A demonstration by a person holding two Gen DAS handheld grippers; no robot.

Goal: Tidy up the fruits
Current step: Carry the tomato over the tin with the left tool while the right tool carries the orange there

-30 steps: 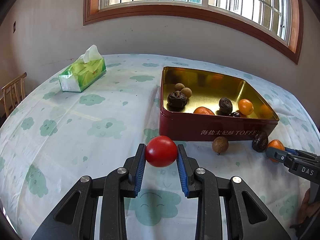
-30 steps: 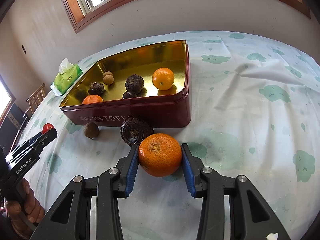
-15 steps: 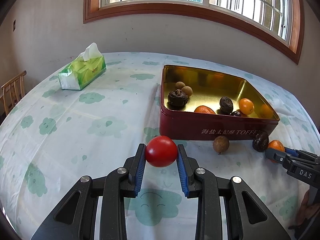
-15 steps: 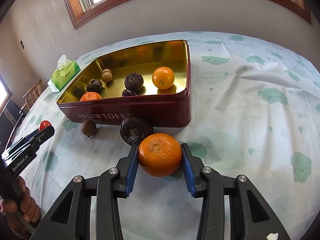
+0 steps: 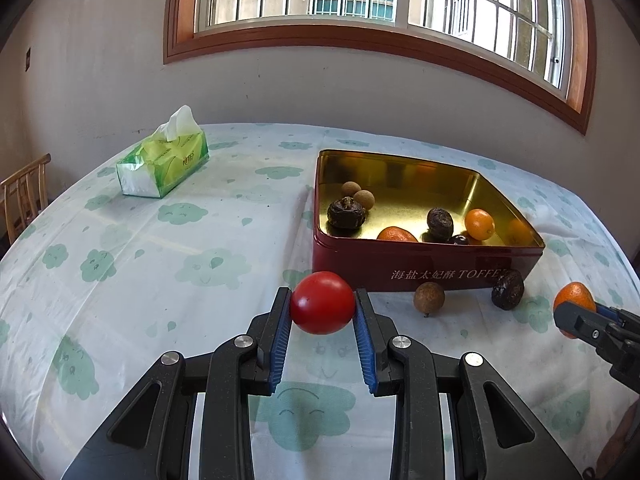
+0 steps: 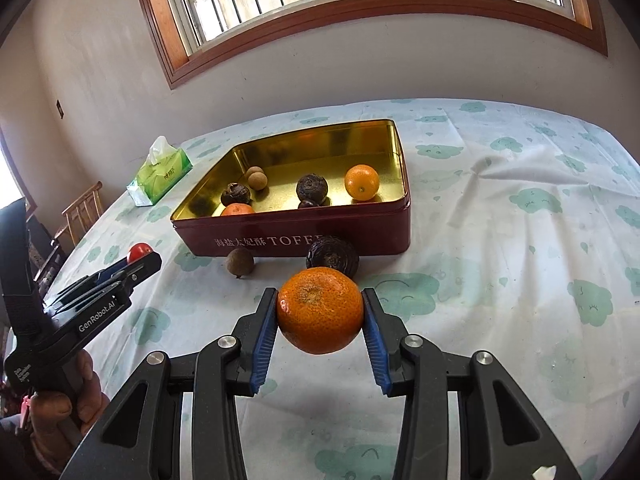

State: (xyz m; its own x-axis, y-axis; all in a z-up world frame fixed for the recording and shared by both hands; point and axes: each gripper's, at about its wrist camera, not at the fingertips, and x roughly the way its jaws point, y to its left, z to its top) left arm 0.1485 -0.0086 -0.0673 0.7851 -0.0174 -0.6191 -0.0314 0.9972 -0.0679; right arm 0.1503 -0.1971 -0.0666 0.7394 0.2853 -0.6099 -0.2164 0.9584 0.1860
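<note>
**Desk:** Left wrist view — what does the caption say?

**Photographer:** The left gripper (image 5: 322, 309) is clamped on a red tomato (image 5: 322, 302), both blue pads pressed to its sides, held above the cloud-print worktop (image 5: 160, 264). The open red tin (image 5: 424, 270) lies ahead and slightly right, its near wall just beyond the tomato. Its long axis runs left to right across the frame. A brown longan (image 5: 429, 298) and a dark wrinkled fruit (image 5: 508, 289) sit on the cloth against that near wall. At far right the right gripper (image 5: 576, 316) pokes in with a mandarin (image 5: 574, 295).

**Desk:** And the right wrist?

**Photographer:** The right gripper (image 6: 320, 310) is closed on the mandarin (image 6: 320, 309), well clear of the cloth. The tin (image 6: 304, 236) lies straight ahead, slightly left, with the dark fruit (image 6: 333, 257) directly between mandarin and tin wall and the longan (image 6: 240, 262) to its left. The left gripper (image 6: 142, 258) shows at the left edge, tomato (image 6: 139, 251) in its tip.

**Desk:** Which hand is nearer the tin?

**Photographer:** Hard to call; both appear about level with the near wall. My judgement: each fruit must clear that wall, and the right one must pass over the dark fruit first.
</note>
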